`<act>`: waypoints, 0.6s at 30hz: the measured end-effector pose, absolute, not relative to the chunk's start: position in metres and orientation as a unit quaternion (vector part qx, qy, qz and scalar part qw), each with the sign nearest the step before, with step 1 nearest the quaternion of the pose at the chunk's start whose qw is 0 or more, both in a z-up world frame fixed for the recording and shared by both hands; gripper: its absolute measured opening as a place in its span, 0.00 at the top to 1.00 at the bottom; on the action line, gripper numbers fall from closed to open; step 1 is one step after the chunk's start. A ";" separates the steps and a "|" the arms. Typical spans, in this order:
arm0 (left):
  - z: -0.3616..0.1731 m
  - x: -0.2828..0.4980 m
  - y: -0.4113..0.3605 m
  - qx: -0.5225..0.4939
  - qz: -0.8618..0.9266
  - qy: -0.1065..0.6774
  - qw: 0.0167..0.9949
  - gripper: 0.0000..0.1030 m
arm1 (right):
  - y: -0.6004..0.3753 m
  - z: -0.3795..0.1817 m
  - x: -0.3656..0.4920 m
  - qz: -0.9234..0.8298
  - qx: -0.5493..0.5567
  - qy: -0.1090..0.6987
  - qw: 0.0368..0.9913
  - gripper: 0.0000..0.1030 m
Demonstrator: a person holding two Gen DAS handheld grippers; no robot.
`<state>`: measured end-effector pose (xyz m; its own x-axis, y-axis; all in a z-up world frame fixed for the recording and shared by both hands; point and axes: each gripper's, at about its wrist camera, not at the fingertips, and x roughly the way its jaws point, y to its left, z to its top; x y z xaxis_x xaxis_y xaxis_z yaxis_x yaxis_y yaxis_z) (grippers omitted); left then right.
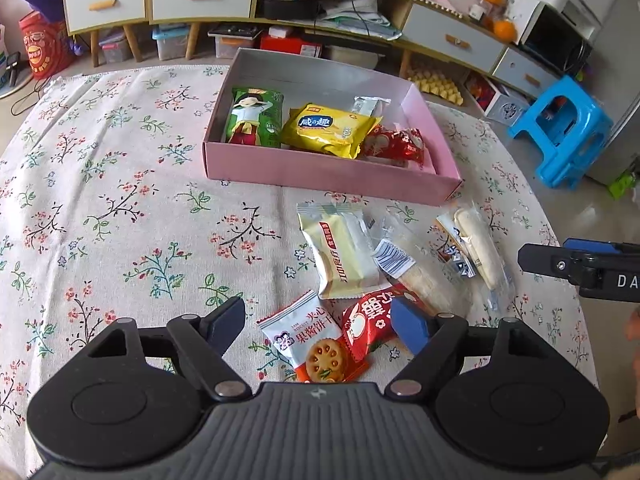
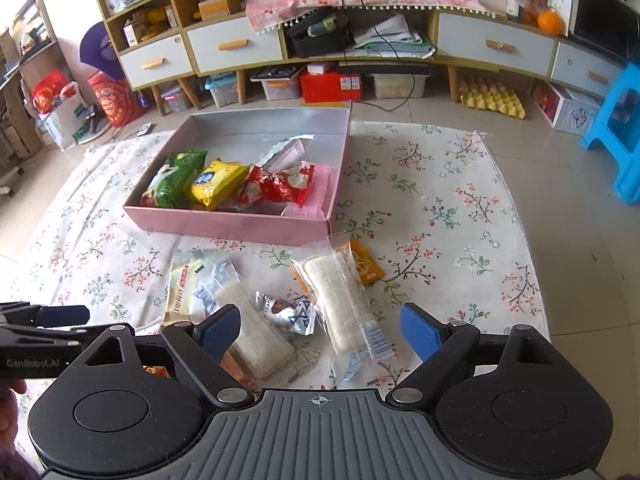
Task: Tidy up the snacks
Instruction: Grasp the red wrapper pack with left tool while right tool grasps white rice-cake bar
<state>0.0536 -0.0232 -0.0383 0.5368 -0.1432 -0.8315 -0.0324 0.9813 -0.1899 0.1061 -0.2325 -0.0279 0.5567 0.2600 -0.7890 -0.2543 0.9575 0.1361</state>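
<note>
Pink box [image 1: 320,176]: far middle of floral cloth [image 1: 120,200], holding green, yellow, red packets.
Loose snacks [image 1: 344,252]: near edge, beside box front.
Left tool [image 1: 320,320]: spread, empty, over biscuit packet [image 1: 308,340].
Right tool [image 2: 320,328]: spread, empty, over rice cracker [image 2: 344,304].

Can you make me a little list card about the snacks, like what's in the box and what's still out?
box: pink box, open, on the flowered cloth
in the box: green packet, yellow packet, red-and-white packet, silver packet
still on the cloth: jam biscuit packet, red packet, pale yellow packet, long clear-wrapped wafer, orange packet
left gripper: open, above the jam biscuit packet and the red packet
right gripper: open, empty
</note>
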 end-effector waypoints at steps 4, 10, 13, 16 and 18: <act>-0.040 0.055 -0.020 -0.101 -0.029 0.484 0.869 0.25 | -0.234 -0.033 0.110 0.146 0.015 0.458 0.877 0.14; -0.044 0.055 -0.020 -0.110 -0.048 0.488 0.865 0.18 | -0.236 -0.042 0.115 0.138 0.012 0.473 0.870 0.14; -0.048 0.055 -0.027 -0.106 -0.063 0.489 0.863 0.18 | -0.233 -0.054 0.119 0.138 0.011 0.495 0.857 0.14; -0.051 0.055 -0.036 -0.096 -0.075 0.482 0.868 0.16 | -0.239 -0.060 0.123 0.143 0.057 0.514 0.844 0.14; -0.055 0.059 -0.046 -0.082 -0.087 0.481 0.868 0.15 | -0.242 -0.058 0.124 0.139 0.073 0.516 0.842 0.14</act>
